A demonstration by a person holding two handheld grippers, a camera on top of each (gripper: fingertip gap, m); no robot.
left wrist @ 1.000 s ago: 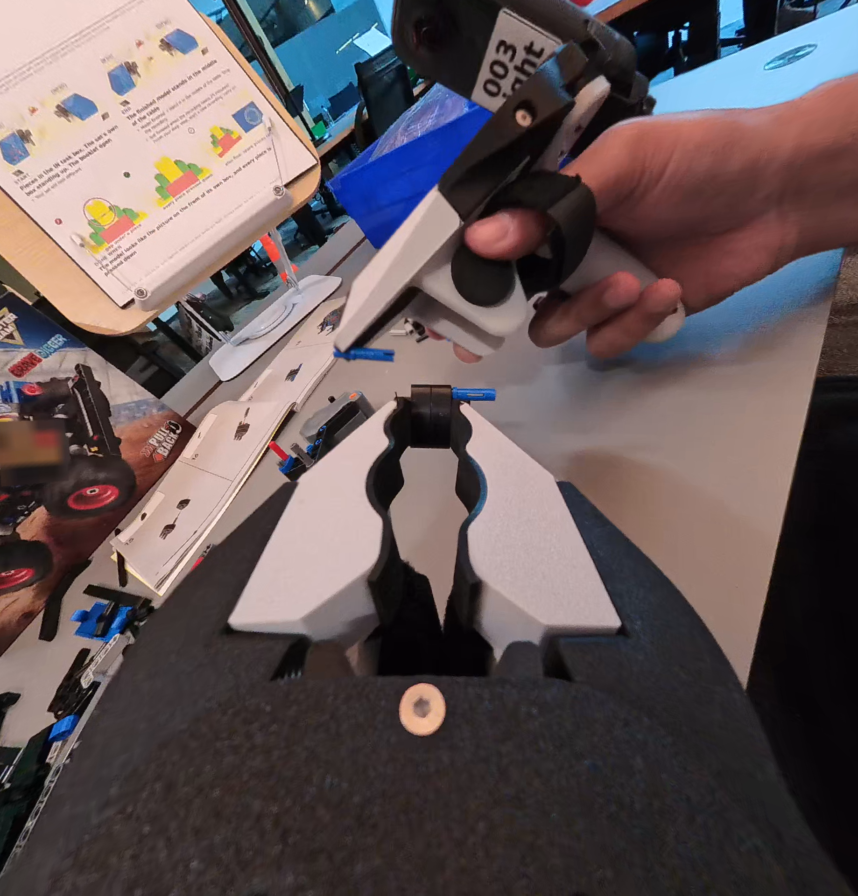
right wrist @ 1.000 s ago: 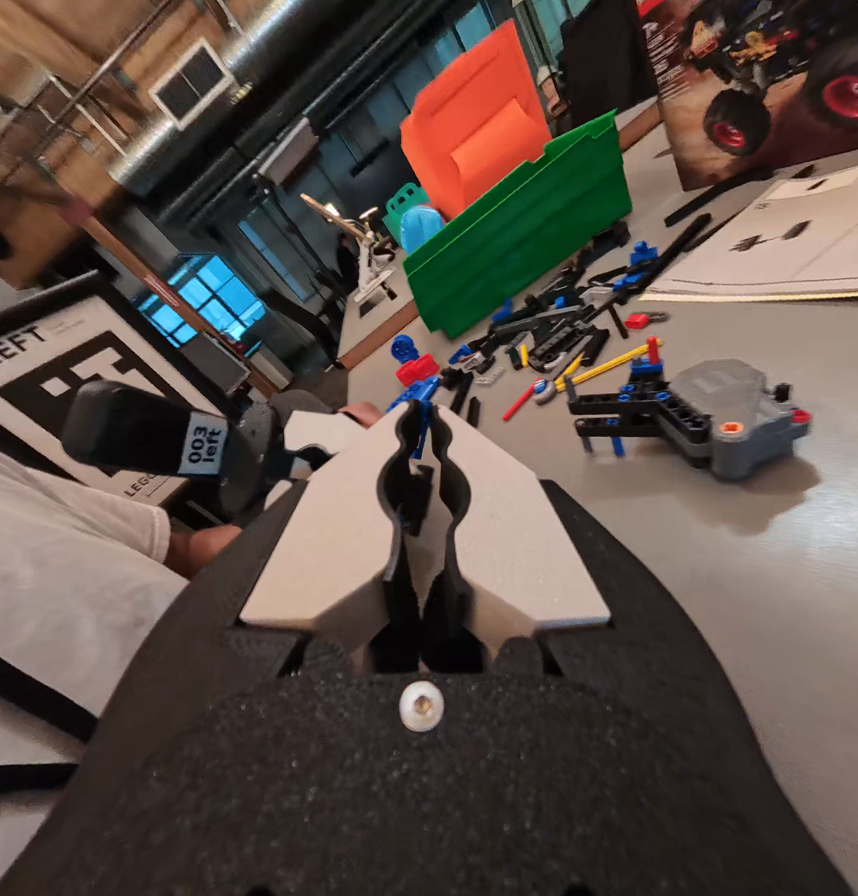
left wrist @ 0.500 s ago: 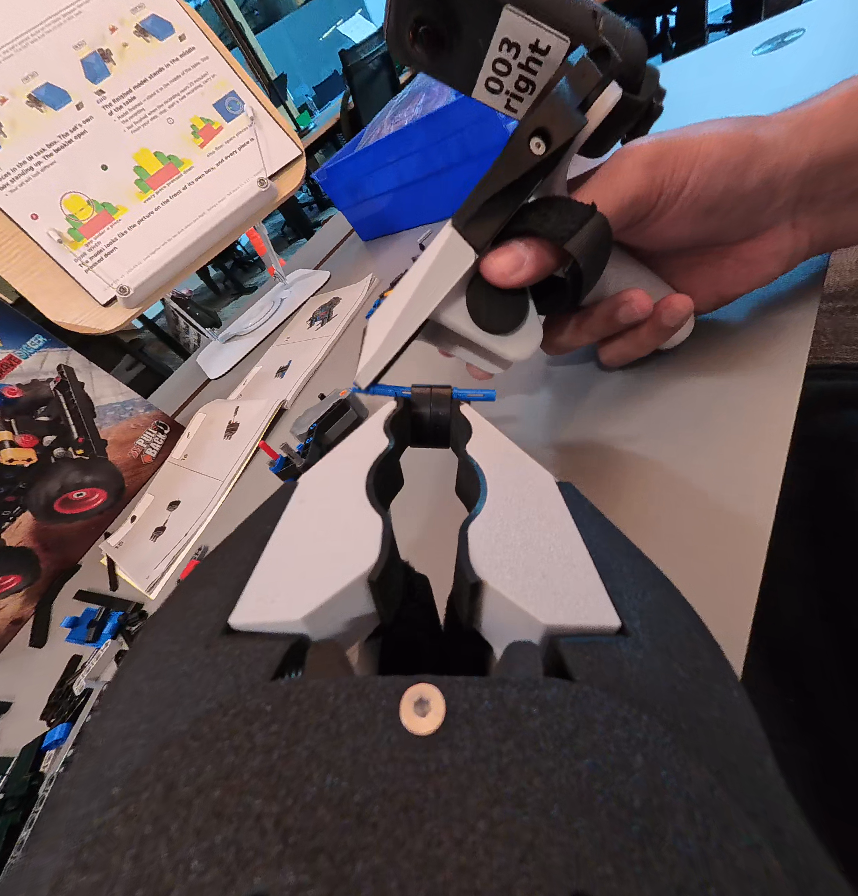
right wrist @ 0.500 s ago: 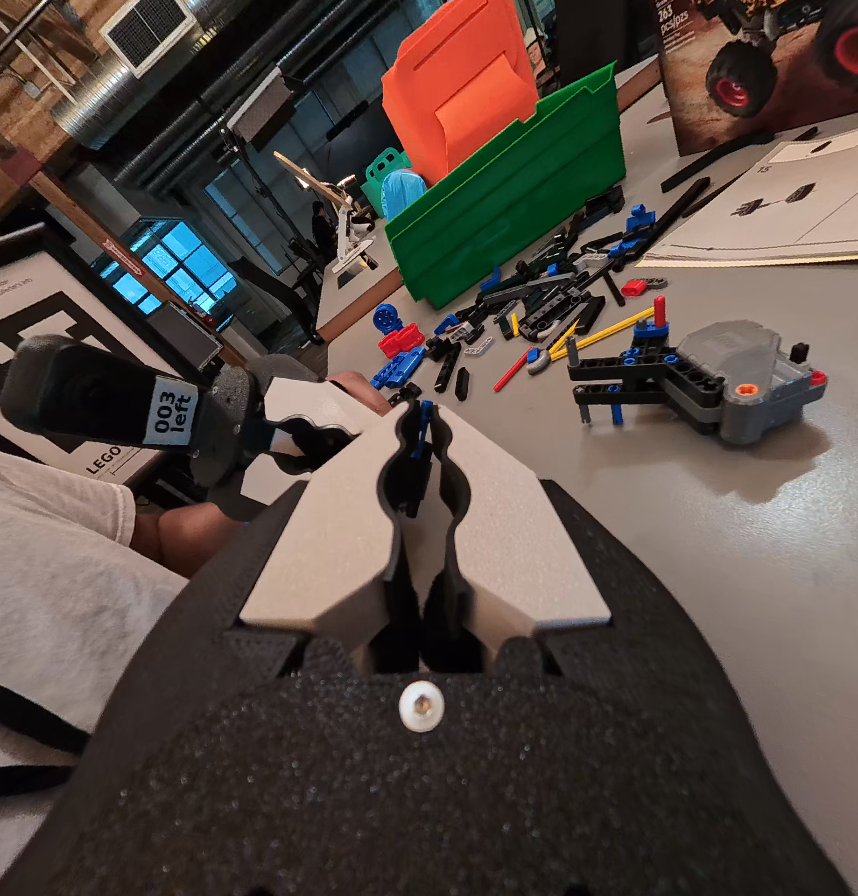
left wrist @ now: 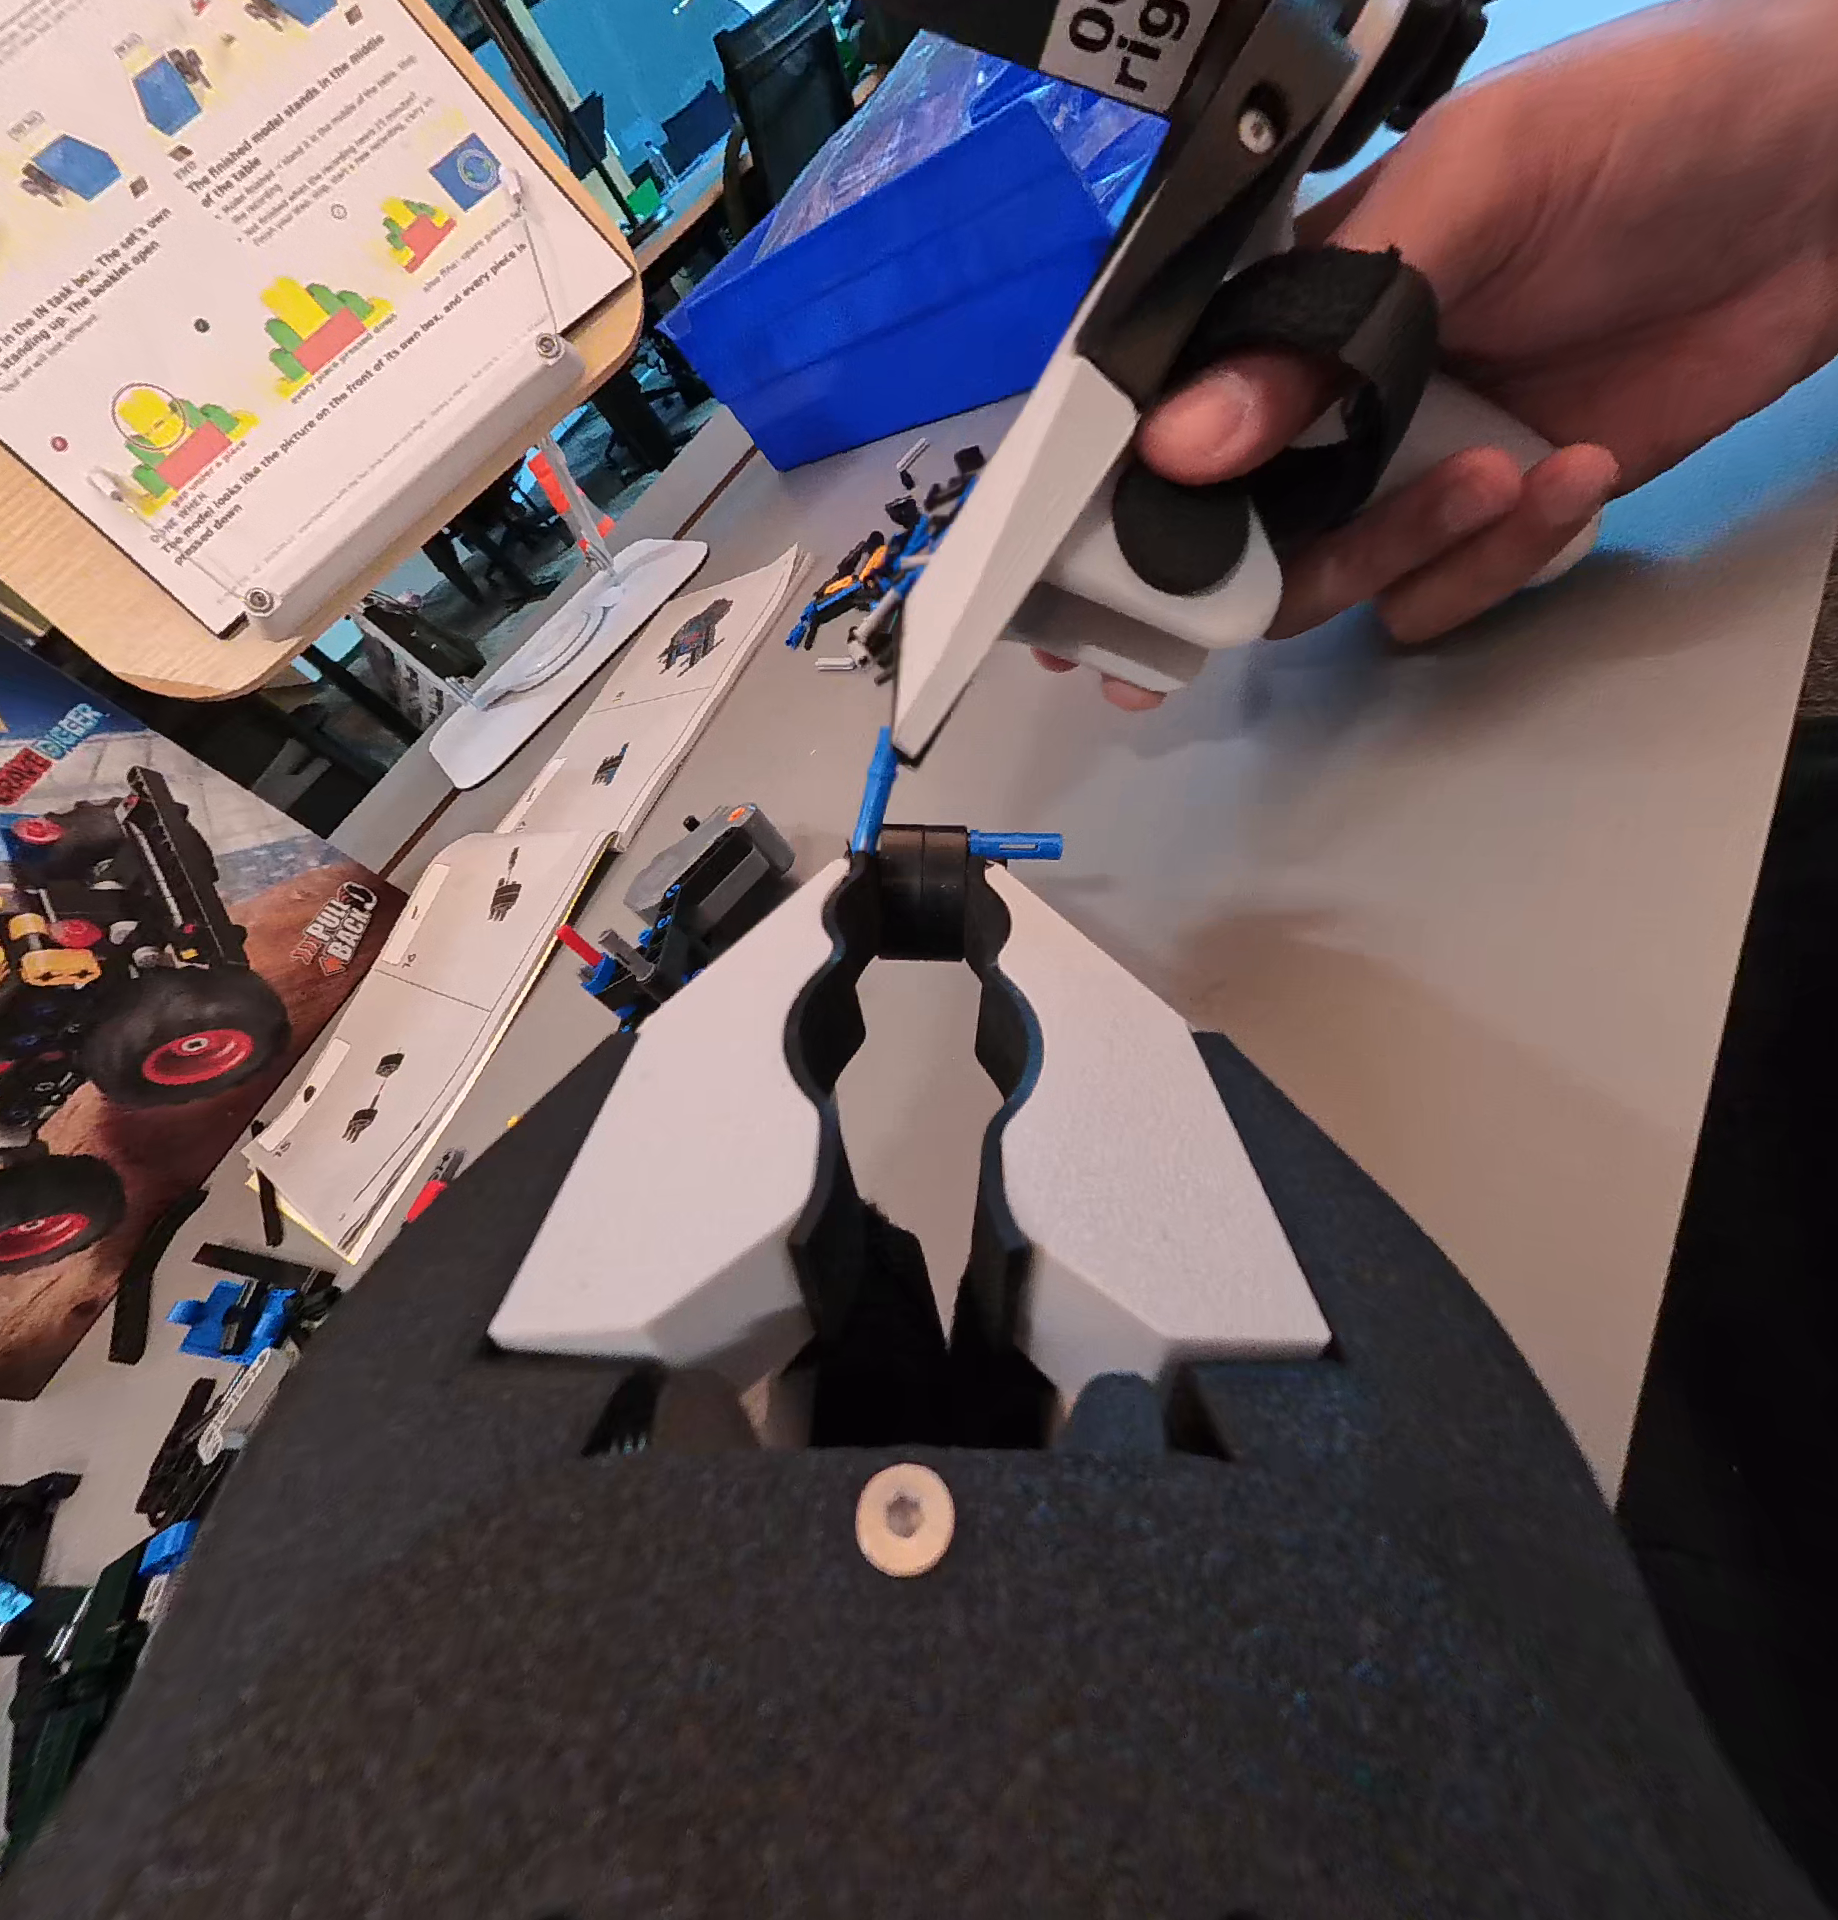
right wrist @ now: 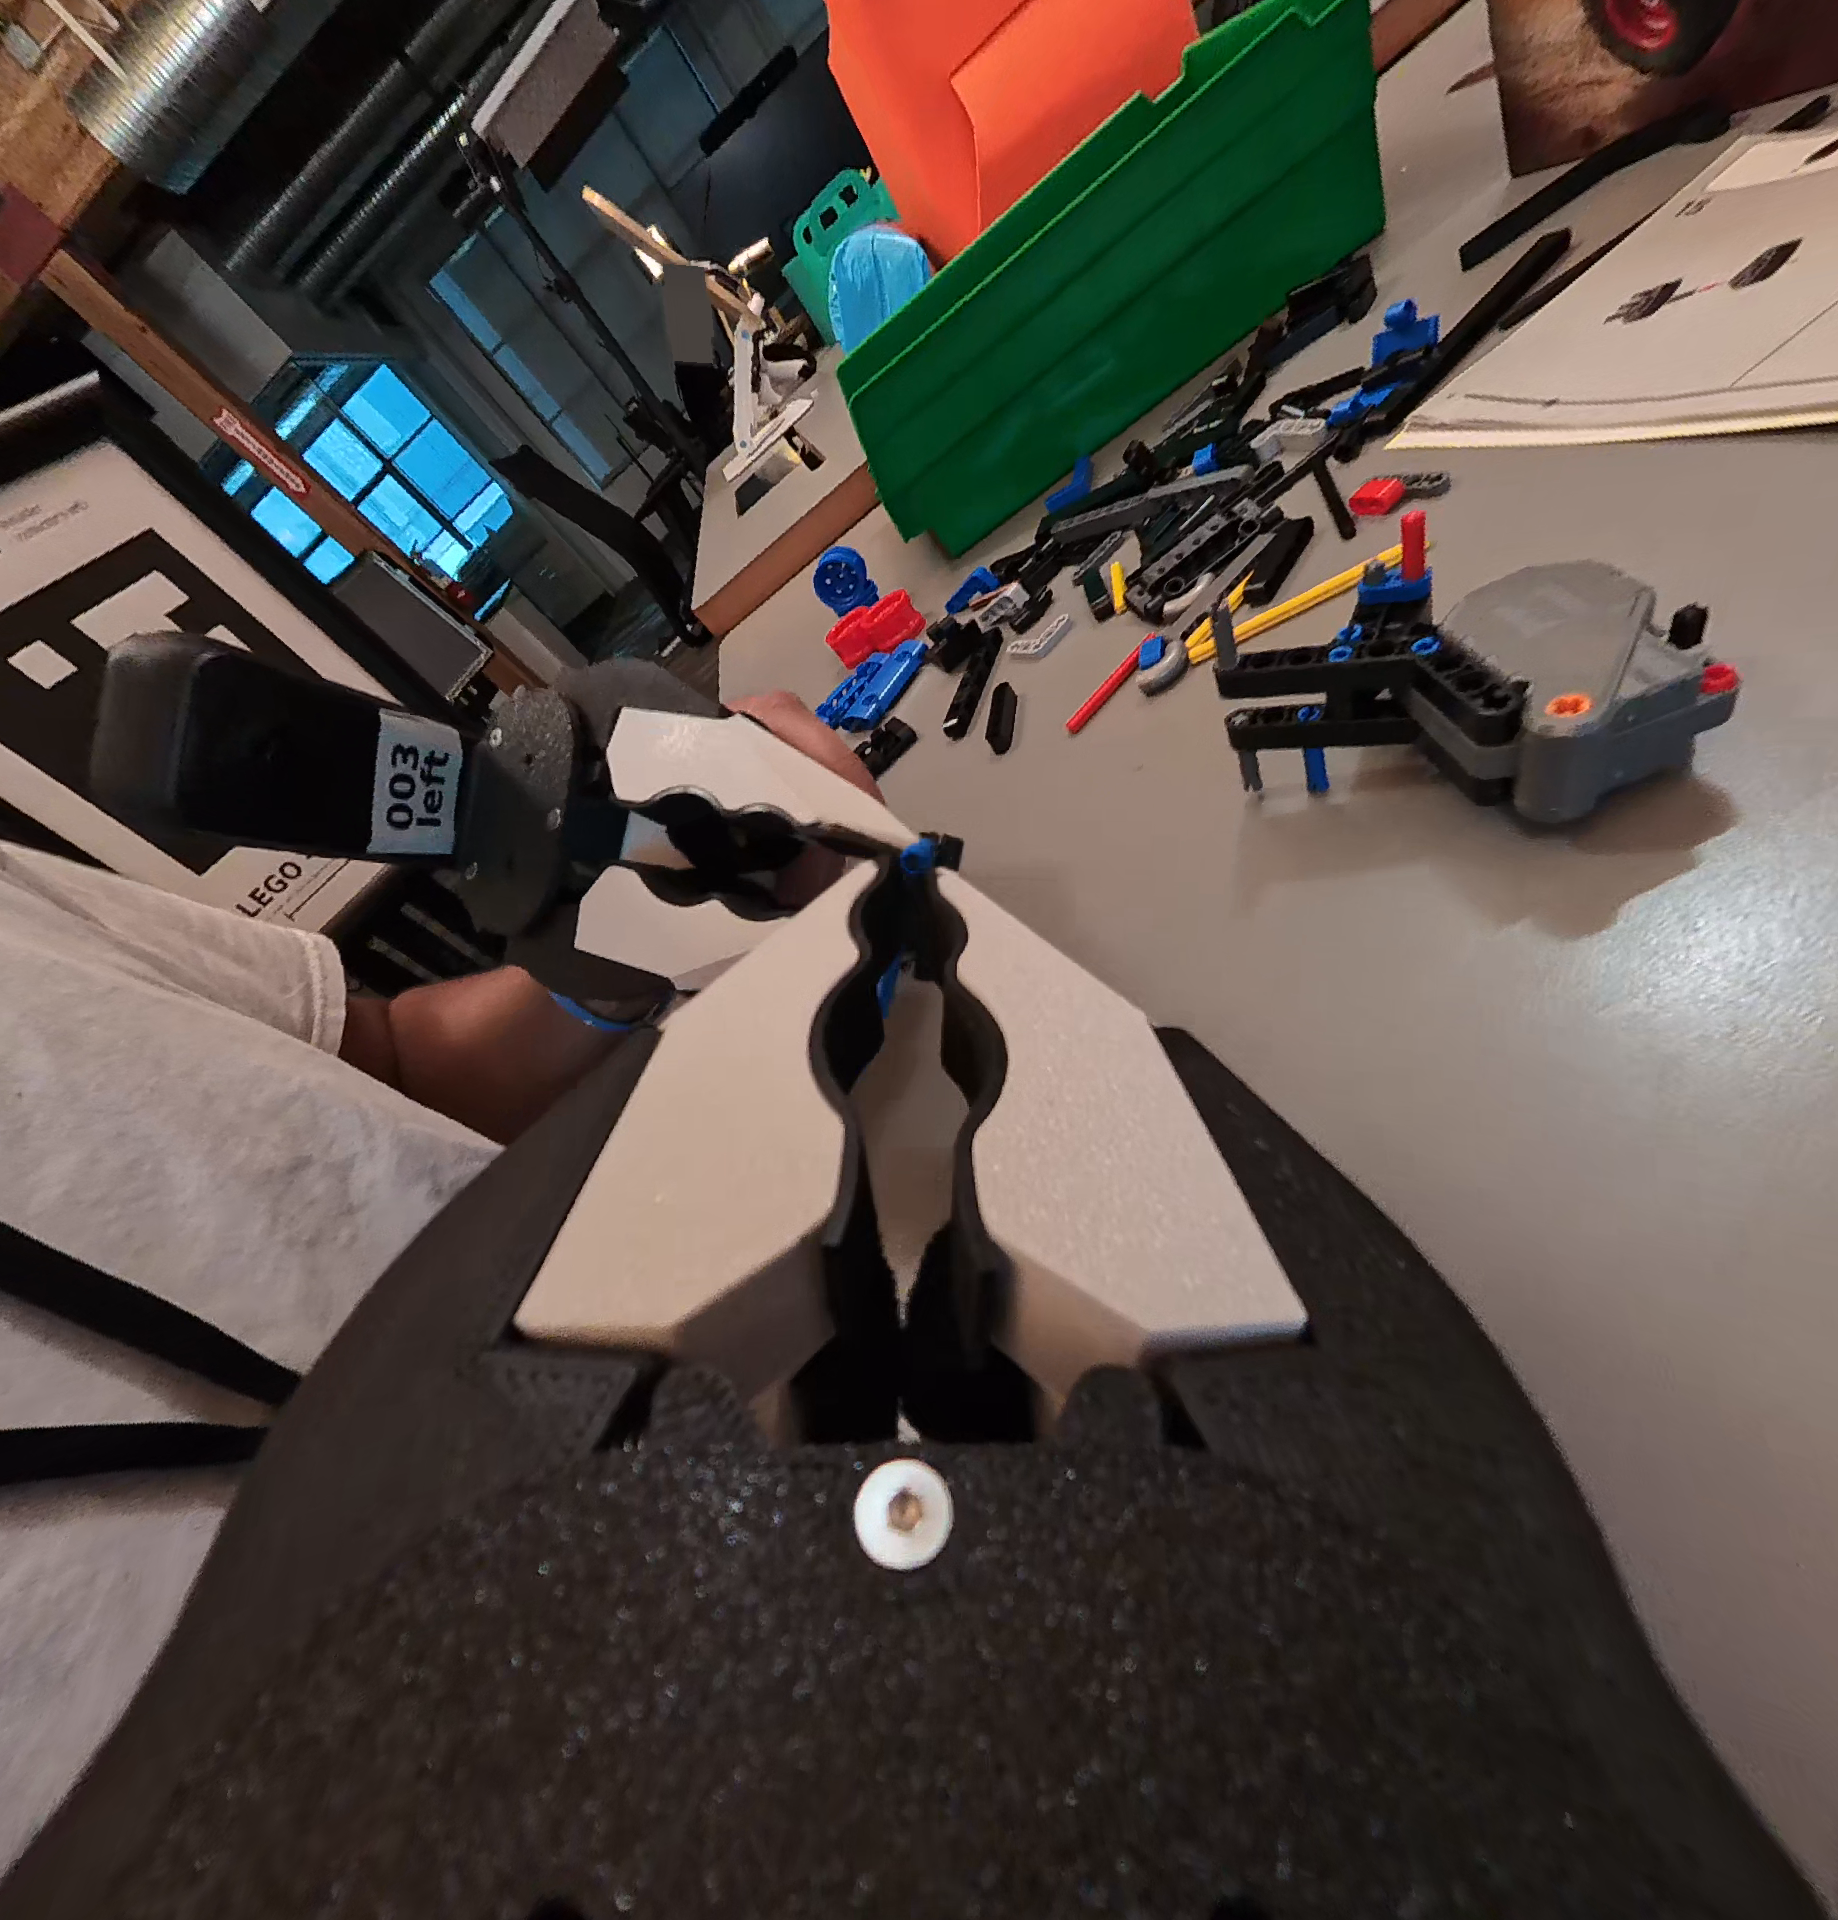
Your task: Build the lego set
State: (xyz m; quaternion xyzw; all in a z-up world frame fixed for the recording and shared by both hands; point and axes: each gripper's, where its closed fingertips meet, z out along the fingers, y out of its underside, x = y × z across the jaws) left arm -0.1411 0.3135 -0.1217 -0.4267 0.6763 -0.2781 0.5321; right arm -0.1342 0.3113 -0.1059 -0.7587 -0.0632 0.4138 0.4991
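Observation:
My left gripper (left wrist: pixel 920 906) is shut on a small black round piece (left wrist: pixel 923 883), held above the grey table (left wrist: pixel 1414 1039). A blue pin (left wrist: pixel 1019 847) sticks out of its right side. My right gripper (left wrist: pixel 907 736) comes down from the upper right, shut on a second blue pin (left wrist: pixel 873 795). That pin is tilted steeply and its lower end touches the black piece's left side. In the right wrist view my right gripper (right wrist: pixel 907 883) holds this pin (right wrist: pixel 894 971) between its tips, against the black piece (right wrist: pixel 944 852) in the left gripper (right wrist: pixel 873 831).
A part-built model with a grey motor block (right wrist: pixel 1559 686) stands on the table and also shows in the left wrist view (left wrist: pixel 717 873). Loose pieces (right wrist: pixel 1154 551) lie before a green bin (right wrist: pixel 1102 291). An open booklet (left wrist: pixel 458 997), the set's box (left wrist: pixel 94 987), an instruction board (left wrist: pixel 250 281) and a blue bin (left wrist: pixel 894 291) stand around. My left and right fingertips are right by each other.
The right gripper's blue pin went from apart, to level against the black piece, to steeply tilted at its left side. The left gripper keeps its hold.

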